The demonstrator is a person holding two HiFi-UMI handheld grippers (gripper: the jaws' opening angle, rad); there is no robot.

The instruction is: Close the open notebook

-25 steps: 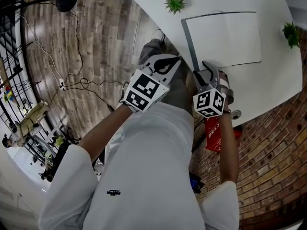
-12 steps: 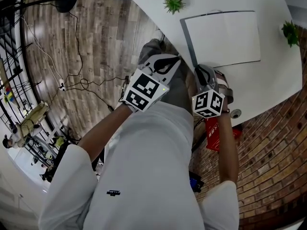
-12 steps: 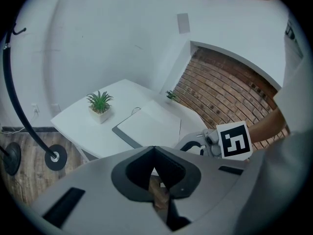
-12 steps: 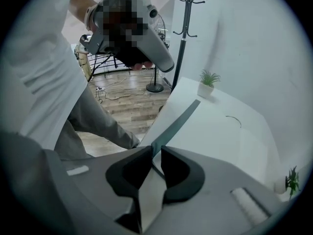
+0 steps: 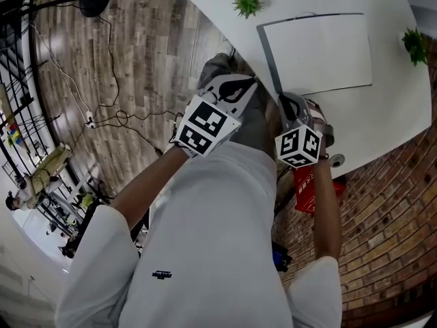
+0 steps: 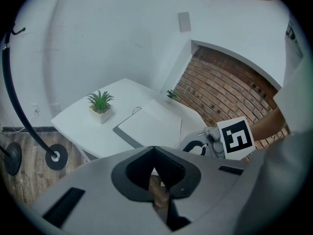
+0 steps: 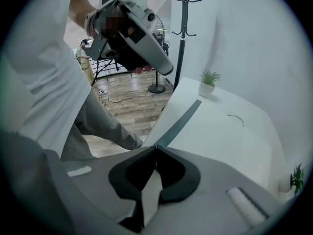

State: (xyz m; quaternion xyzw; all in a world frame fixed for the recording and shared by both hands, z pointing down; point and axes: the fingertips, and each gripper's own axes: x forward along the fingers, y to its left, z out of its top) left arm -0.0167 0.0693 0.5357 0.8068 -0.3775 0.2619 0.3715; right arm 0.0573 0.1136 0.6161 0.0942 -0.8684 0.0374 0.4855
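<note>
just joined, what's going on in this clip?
A person stands at a white table with a gripper in each hand. The right gripper has just been closing its jaws at the near corner of the open notebook, by its grey cover edge, and appears to pinch it. The notebook lies flat and open, not yet folded shut. The left gripper is off the table's edge, jaws together, holding nothing. A small potted plant stands apart from the notebook.

White table: open notebook flat; potted plant near one end, second plant near other.
</note>
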